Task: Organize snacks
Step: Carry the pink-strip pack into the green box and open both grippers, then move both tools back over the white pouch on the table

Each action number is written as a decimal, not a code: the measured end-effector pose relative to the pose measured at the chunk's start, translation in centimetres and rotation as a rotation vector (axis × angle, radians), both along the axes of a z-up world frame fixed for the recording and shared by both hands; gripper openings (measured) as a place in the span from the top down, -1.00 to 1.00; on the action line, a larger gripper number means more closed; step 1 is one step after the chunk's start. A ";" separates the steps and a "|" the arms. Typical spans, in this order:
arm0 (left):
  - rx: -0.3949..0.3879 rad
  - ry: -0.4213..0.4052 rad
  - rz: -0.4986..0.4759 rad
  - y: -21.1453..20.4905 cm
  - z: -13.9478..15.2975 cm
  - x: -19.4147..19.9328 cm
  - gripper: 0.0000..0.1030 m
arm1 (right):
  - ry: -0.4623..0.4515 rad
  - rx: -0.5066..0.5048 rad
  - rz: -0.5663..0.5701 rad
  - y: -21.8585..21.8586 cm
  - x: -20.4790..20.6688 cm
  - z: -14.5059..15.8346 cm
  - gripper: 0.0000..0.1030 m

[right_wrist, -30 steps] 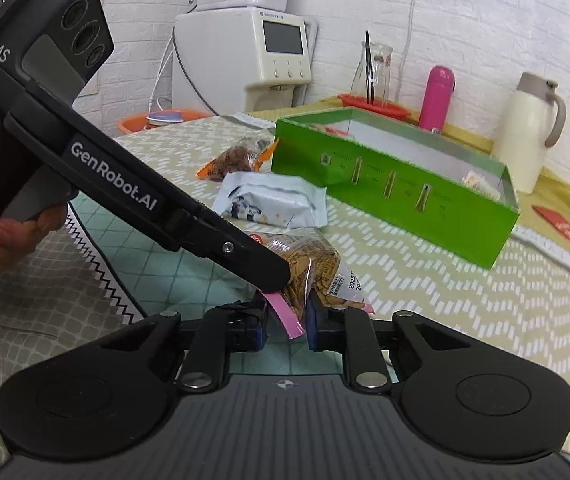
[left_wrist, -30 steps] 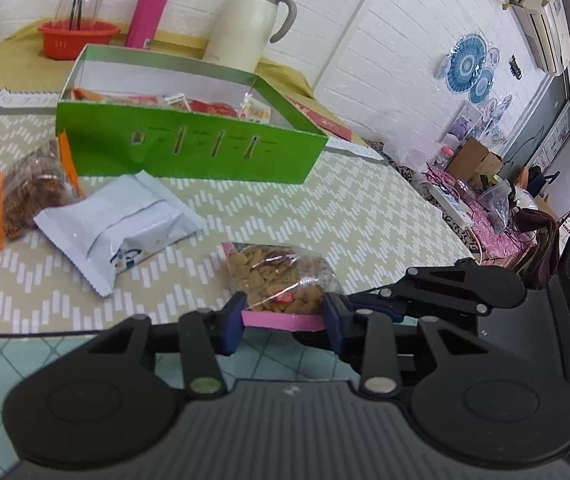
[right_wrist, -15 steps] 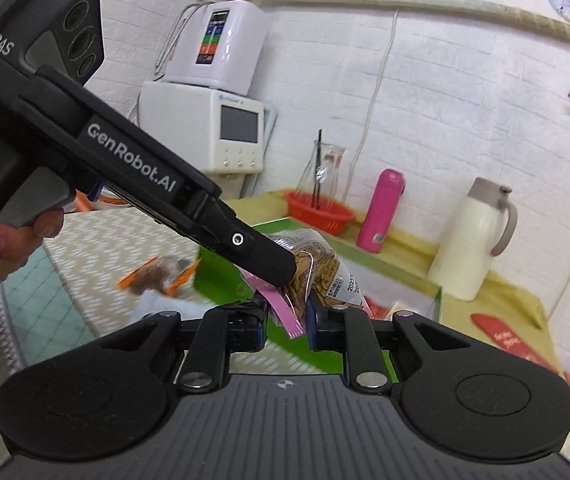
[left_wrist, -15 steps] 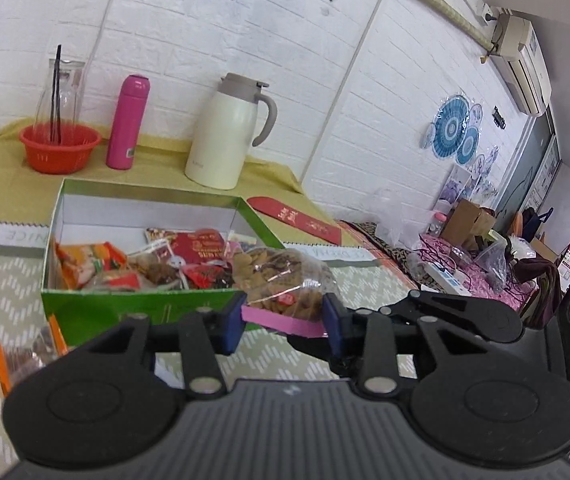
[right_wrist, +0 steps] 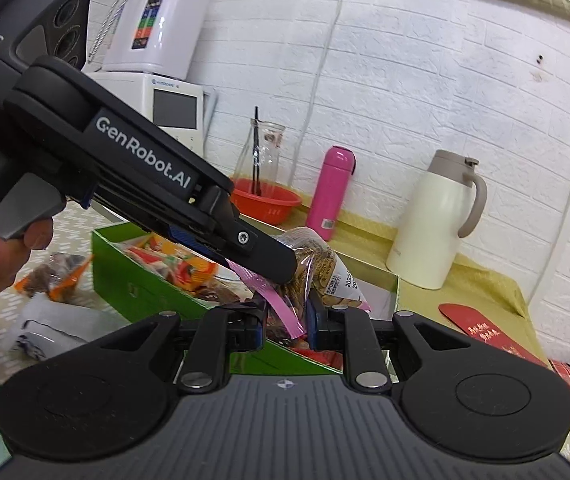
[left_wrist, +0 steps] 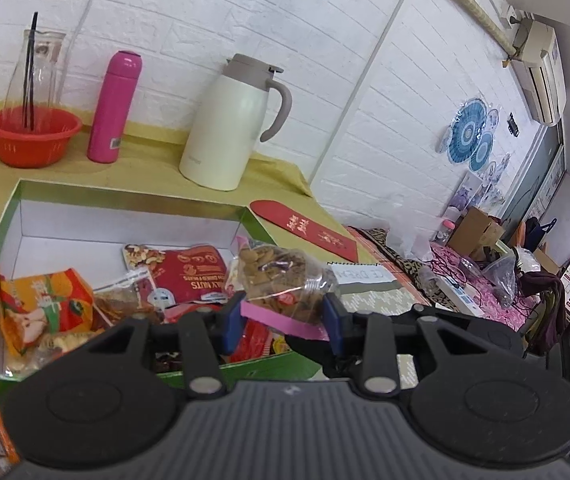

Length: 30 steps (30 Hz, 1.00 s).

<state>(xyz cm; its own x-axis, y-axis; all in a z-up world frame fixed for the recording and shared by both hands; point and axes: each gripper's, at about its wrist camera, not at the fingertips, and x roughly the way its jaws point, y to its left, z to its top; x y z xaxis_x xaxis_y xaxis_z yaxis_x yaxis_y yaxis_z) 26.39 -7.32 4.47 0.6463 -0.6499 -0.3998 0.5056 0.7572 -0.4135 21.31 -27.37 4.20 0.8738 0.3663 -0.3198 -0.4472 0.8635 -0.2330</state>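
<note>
White brick wall runs behind a table draped in yellow cloth, where a red basket (left_wrist: 31,136), a pink bottle (left_wrist: 113,106) and a cream jug (left_wrist: 231,124) stand in a row past the far side of the green box (left_wrist: 133,200).

What matters for my next move is where the bag of crackers (left_wrist: 285,280) hangs relative to that box. I hold the bag with both claws at once: my left claw (left_wrist: 283,322) is clenched across its pink sealed strip, one blue pad at each end, and my right claw (right_wrist: 285,320) pinches the same strip edge-on from the other side. From the left wrist, the bag bulges away from me, ahead of the pads and above the box's near right corner. Its long axis runs left to right across my left claw. Neither hand is plainly closer to the box; both hang at its near wall.

I judge that the drop has to go forward and a little left, since the left half is already crowded with an orange packet (left_wrist: 45,300) and a red nut packet (left_wrist: 191,274), while bare white floor shows toward the back.

Clear film shows the tan crackers, with a white printed label (right_wrist: 341,280) on one side. It looks soft and crushable.

Two more packets lie on the table outside the box, seen from the right wrist.
</note>
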 end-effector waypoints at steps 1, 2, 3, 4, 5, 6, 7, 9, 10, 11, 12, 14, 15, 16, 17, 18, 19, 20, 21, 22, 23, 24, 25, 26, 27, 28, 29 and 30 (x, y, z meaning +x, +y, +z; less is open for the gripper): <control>0.003 0.006 0.003 -0.2 -0.2 0.5 0.30 | 0.007 -0.001 -0.008 0.0 0.3 -0.3 0.34; 0.007 0.010 0.008 -0.4 -0.5 0.9 0.29 | 0.011 0.000 -0.017 0.0 0.7 -0.5 0.34; 0.011 0.012 0.018 -0.6 -0.7 1.3 0.30 | 0.014 -0.004 -0.027 0.0 1.1 -0.8 0.31; 0.014 0.011 0.031 -0.7 -1.0 1.4 0.13 | 0.017 -0.010 -0.038 0.1 1.5 -1.1 0.14; 0.022 0.012 0.052 -0.7 -1.2 1.5 -0.38 | 0.030 -0.014 -0.047 0.1 2.0 -1.4 0.02; 0.028 0.008 0.082 -0.6 -1.3 1.3 -0.48 | 0.044 -0.013 -0.056 0.2 2.3 -1.6 -0.33; 0.043 -0.005 0.119 -0.5 -1.3 1.1 -0.64 | 0.036 0.002 -0.072 0.0 2.4 -1.7 -0.86; 0.101 -0.025 0.161 -0.5 -1.2 0.7 -0.98 | 0.008 0.035 -0.094 -0.2 2.1 -1.7 -1.00; 0.128 -0.040 0.183 -0.4 -1.2 0.5 -0.98 | -0.007 0.049 -0.096 -0.4 1.9 -1.7 -1.00; 0.153 -0.045 0.193 -0.4 -1.1 0.5 -0.98 | -0.008 0.050 -0.092 -0.5 1.8 -1.7 -1.00; 0.169 -0.047 0.205 -0.4 -1.1 0.4 -0.98 | -0.001 0.046 -0.087 -0.4 1.7 -1.7 -1.00; 0.177 -0.054 0.225 -0.2 -1.0 0.2 -0.98 | 0.012 0.035 -0.085 -0.3 1.6 -1.9 -1.00; 0.176 -0.055 0.229 -0.1 -1.0 0.1 -0.98 | 0.014 0.032 -0.087 -0.2 1.5 -2.0 -1.00; 0.173 -0.056 0.233 0.0 -0.9 0.0 -0.98 | 0.015 0.029 -0.088 -0.1 1.4 -2.1 -1.00; 0.174 -0.055 0.238 0.1 -0.9 -0.2 -0.98 | 0.016 0.030 -0.089 0.0 1.2 -2.1 -1.00; 0.180 -0.055 0.243 0.1 -0.8 -0.3 -0.98 | 0.019 0.031 -0.090 0.0 1.1 -2.1 -1.00; 0.187 -0.057 0.247 0.1 -0.7 -0.4 -0.98 | 0.022 0.034 -0.089 0.0 1.1 -2.0 -1.00; 0.190 -0.059 0.250 0.2 -0.6 -0.6 -0.98 | 0.024 0.037 -0.089 -0.1 1.1 -1.8 -1.00; 0.192 -0.062 0.254 0.3 -0.5 -0.9 -0.98 | 0.024 0.040 -0.090 -0.1 0.9 -1.7 -1.00; 0.193 -0.065 0.258 0.4 -0.4 -1.2 -0.98 | 0.022 0.046 -0.092 -0.1 0.7 -1.5 -1.00; 0.194 -0.069 0.261 0.5 -0.3 -1.5 -0.98 | 0.021 0.053 -0.094 -0.1 0.5 -1.3 -1.00; 0.196 -0.071 0.266 0.6 -0.2 -1.8 -0.98 | 0.021 0.061 -0.095 -0.2 0.3 -1.1 -1.00; 0.199 -0.073 0.271 0.7 -0.1 -2.1 -0.98 | 0.021 0.070 -0.096 -0.2 0.1 -0.9 -1.00; 0.202 -0.075 0.276 0.8 0.1 -2.4 -0.98 | 0.023 0.077 -0.097 -0.2 0.0 -0.8 -1.00; 0.205 -0.076 0.278 0.9 0.2 -2.7 -0.98 | 0.025 0.085 -0.097 -0.2 -0.2 -0.6 -1.00; 0.206 -0.080 0.278 1.0 0.3 -3.1 -0.98 | 0.029 0.091 -0.095 -0.2 -0.4 -0.5 -1.00; 0.206 -0.086 0.277 1.2 0.5 -3.5 -0.98 | 0.032 0.095 -0.093 -0.1 -0.6 -0.3 -1.00; 0.206 -0.094 0.276 1.3 0.6 -4.0 -0.98 | 0.034 0.098 -0.090 0.0 -0.8 -0.2 -1.00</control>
